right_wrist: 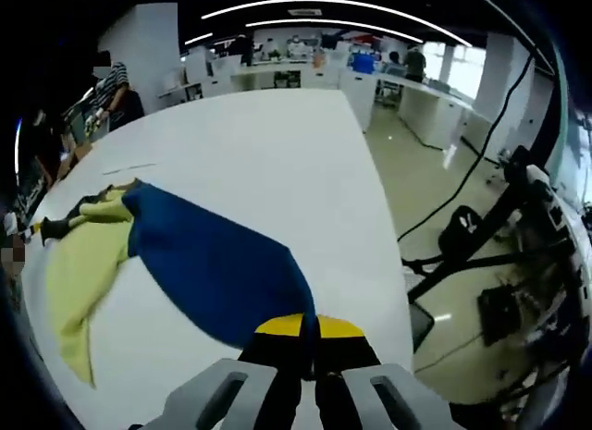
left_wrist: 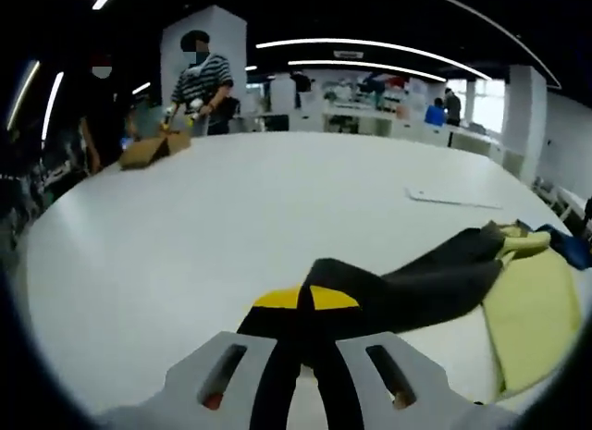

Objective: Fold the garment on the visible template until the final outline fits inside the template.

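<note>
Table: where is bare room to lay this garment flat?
The table is bare from the garment up to the cardboard box at the far edge, and left of the white sheet. It is crowded where the yellow cloth lies under the garment.

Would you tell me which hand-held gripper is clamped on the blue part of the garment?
The right hand-held gripper: blue cloth runs into its jaws; the left grips dark grey.

An open-plan office or lab: ahead of the left gripper a large white table (left_wrist: pixel 231 217) runs toward rows of white desks (left_wrist: pixel 370 120) under long ceiling light strips (left_wrist: pixel 370 47), with people (left_wrist: pixel 203 83) standing at its far-left end beside a cardboard box (left_wrist: pixel 153 150).
</note>
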The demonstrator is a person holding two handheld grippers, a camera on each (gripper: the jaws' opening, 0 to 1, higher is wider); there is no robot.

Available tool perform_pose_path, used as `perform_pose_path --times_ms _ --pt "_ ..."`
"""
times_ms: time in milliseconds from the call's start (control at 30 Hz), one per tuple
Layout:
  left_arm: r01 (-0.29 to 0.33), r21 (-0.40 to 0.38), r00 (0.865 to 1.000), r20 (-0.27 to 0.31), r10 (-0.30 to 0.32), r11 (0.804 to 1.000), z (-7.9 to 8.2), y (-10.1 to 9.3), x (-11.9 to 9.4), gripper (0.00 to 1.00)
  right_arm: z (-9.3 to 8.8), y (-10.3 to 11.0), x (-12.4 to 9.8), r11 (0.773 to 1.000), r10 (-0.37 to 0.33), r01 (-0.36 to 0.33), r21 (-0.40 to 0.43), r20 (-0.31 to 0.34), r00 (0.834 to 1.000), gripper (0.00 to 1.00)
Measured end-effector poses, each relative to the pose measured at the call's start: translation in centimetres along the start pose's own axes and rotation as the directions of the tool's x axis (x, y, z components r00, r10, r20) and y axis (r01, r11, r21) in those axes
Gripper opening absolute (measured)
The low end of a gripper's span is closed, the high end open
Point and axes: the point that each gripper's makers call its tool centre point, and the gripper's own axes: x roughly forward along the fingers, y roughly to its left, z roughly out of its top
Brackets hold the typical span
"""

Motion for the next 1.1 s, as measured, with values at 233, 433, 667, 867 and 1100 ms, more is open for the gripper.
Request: perform_pose_path --times_ms 233,433,667,867,1100 --pt "-0.010 0.006 1.000 -0.013 0.010 1.000 0.3 0.8 0.7 0.00 0.9 -1.3 0.5 0.999 -0.035 0.035 -0.010 0.005 0.999 0.00" --pt "-0.019 0.055 1.000 -0.019 0.020 0.998 0.6 1.3 1.0 0.00 1.4 -2.1 0.6 0.999 -0.052 0.052 0.002 0.016 0.999 0.00" --pt "-0.030 0.060 0.999 -0.011 0.031 0.998 0.8 1.5 0.3 0.00 1.4 -1.7 0.9 1.000 -0.024 0.024 0.003 0.020 1.000 0.02" --pt "0.021 0.070 0.999 0.029 -0.023 0.997 1.4 0.8 -1.0 0.11 1.9 -0.4 0.2 1.000 0.026 -0.026 0.004 0.054 0.998 0.20" --pt "0.153 0.102 0.987 0.041 -0.158 0.983 1.2 -1.9 -2.6 0.27 2.4 3.0 -1.3 0.991 0.132 -0.129 -0.032 0.099 0.986 0.52"
